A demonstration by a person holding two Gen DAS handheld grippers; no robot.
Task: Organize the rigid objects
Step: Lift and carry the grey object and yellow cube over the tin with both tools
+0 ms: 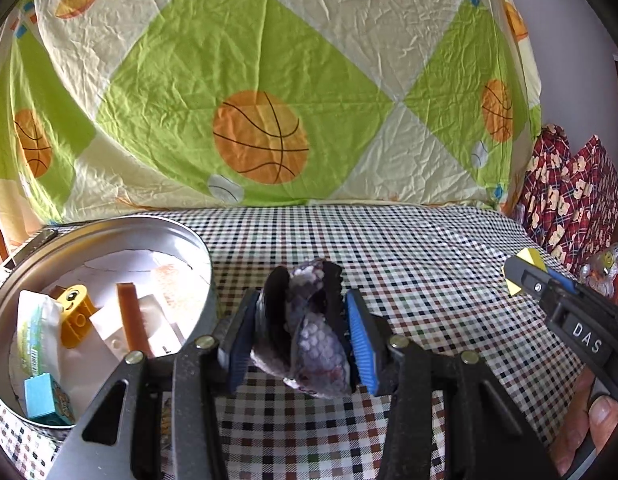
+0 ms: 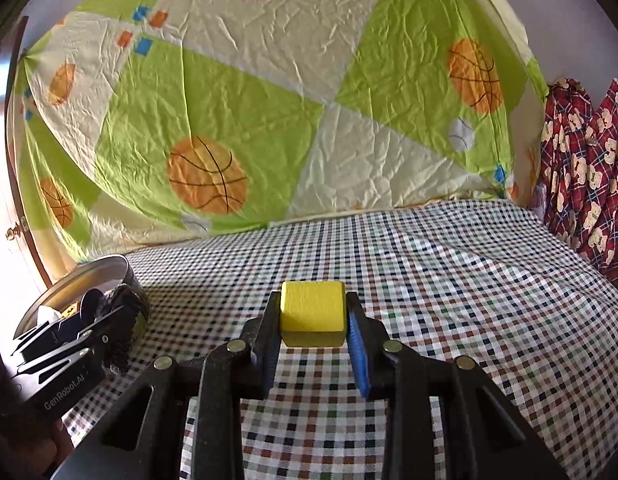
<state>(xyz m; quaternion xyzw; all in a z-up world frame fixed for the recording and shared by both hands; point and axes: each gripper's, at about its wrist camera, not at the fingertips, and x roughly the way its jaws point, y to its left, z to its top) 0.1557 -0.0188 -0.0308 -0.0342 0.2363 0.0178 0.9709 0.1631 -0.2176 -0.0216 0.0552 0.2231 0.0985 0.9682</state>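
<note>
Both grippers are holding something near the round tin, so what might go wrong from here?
1. The left gripper pinches a lumpy dark scaly object that bulges past the jaws; it may twist or slip out.
2. The round tin already holds several pieces, so a drop could land on them and tip out.
3. The right gripper holds the yellow block only at its tips, a shallow grip.

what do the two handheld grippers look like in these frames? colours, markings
Both are black, speckled-finish scissor-style frames with silver rivets at the pivots and ribbed blue pads. In the left wrist view the left gripper shows this build, and the right gripper seen from the side reads "DAS" in white. From the right wrist view, the left gripper's body reads "GenRobot.AI". No cables or sleeves visible.
</note>
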